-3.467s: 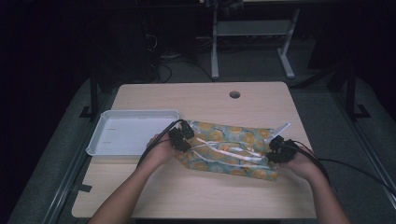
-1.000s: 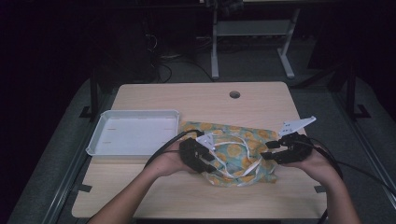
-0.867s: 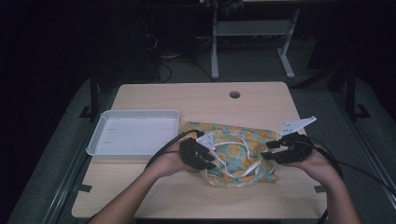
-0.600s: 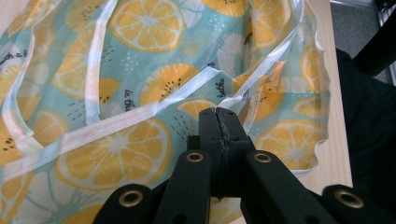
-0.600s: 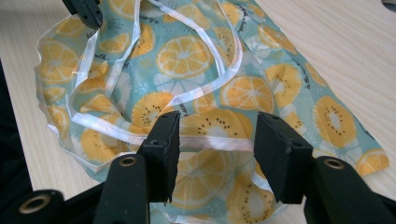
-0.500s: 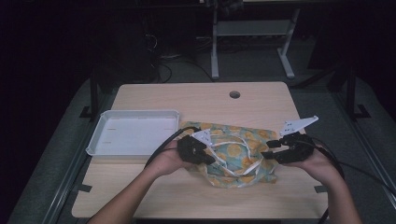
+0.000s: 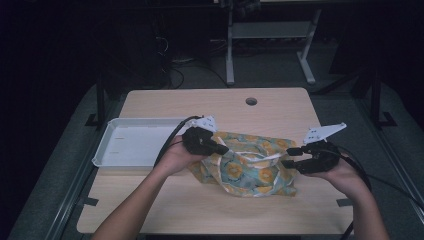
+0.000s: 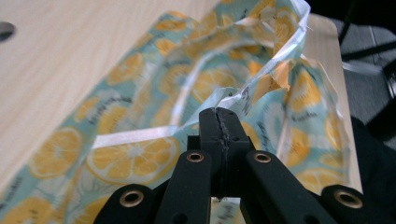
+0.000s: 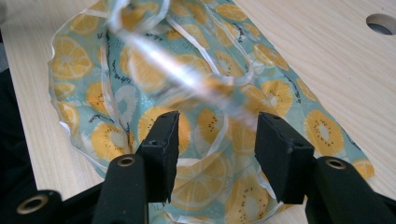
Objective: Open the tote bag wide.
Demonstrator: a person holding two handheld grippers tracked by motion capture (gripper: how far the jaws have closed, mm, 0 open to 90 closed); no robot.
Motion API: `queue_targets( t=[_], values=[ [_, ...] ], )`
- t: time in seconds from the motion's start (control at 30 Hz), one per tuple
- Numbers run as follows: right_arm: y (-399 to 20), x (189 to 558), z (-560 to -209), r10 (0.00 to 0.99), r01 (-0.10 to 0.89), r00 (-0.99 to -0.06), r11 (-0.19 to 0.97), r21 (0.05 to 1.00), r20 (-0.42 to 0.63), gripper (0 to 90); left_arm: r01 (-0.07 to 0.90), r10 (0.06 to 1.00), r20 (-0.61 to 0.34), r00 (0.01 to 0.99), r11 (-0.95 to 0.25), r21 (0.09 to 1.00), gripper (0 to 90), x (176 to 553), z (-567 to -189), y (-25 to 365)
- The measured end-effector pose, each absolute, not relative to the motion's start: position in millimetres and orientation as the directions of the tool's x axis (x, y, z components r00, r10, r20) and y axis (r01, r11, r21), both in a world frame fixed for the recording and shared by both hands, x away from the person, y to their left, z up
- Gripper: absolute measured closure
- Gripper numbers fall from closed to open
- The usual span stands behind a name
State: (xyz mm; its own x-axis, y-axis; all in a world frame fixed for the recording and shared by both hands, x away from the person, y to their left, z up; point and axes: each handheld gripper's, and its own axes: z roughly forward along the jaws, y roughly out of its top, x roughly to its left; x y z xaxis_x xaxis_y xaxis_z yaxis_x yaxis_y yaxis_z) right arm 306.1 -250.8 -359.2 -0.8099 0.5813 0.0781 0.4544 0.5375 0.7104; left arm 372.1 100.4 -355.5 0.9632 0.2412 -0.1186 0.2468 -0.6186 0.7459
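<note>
Left gripper (image 8: 219, 135) clenched tight, jaws just been closing, a fold of the bag (image 8: 154, 121) rim pinched in the seam between them; seen from above at the bag's left end (image 7: 212, 145). Right gripper (image 9: 215, 140) released, jaws standing apart with bag film beneath and a pale strip of rim blurred across the gap, nothing pressed by either pad; from above, hovering at the bag's right end (image 7: 295, 157). Bag (image 7: 250, 165) lying crumpled on the near half of the table (image 7: 200, 205), mouth loosely gaping, printed with orange slices, just right of the white tray (image 7: 125, 152). Likely very light and floppy: thin plastic film, no stiffness, prone to crinkling, sliding over the wood and slipping from a shallow pinch. Best taken at the white-edged rim or the handle loop, where the film is doubled, rather than mid-panel. Probably needs 2 grips on opposite rims to keep the mouth spread; a 1-sided pull would only drag the whole thing along. Tearing unlikely under gentle tension, though a sharp tug could stretch the film.
</note>
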Motion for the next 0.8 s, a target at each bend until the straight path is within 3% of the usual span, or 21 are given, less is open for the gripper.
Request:
queue_targets(
  t=[0.33,0.8],
  values=[
    [-251,307,-362,0.58,0.457,-0.811,0.539,0.707,0.082,49.0,0.298,0.342,-0.103,0.934,-0.587,0.752,90.0,415,-350,97],
    [-248,312,-374,0.574,0.472,-0.814,0.561,0.68,0.091,49.0,0.404,0.453,-0.124,0.883,-0.598,0.693,90.0,470,-377,84]
  ],
)
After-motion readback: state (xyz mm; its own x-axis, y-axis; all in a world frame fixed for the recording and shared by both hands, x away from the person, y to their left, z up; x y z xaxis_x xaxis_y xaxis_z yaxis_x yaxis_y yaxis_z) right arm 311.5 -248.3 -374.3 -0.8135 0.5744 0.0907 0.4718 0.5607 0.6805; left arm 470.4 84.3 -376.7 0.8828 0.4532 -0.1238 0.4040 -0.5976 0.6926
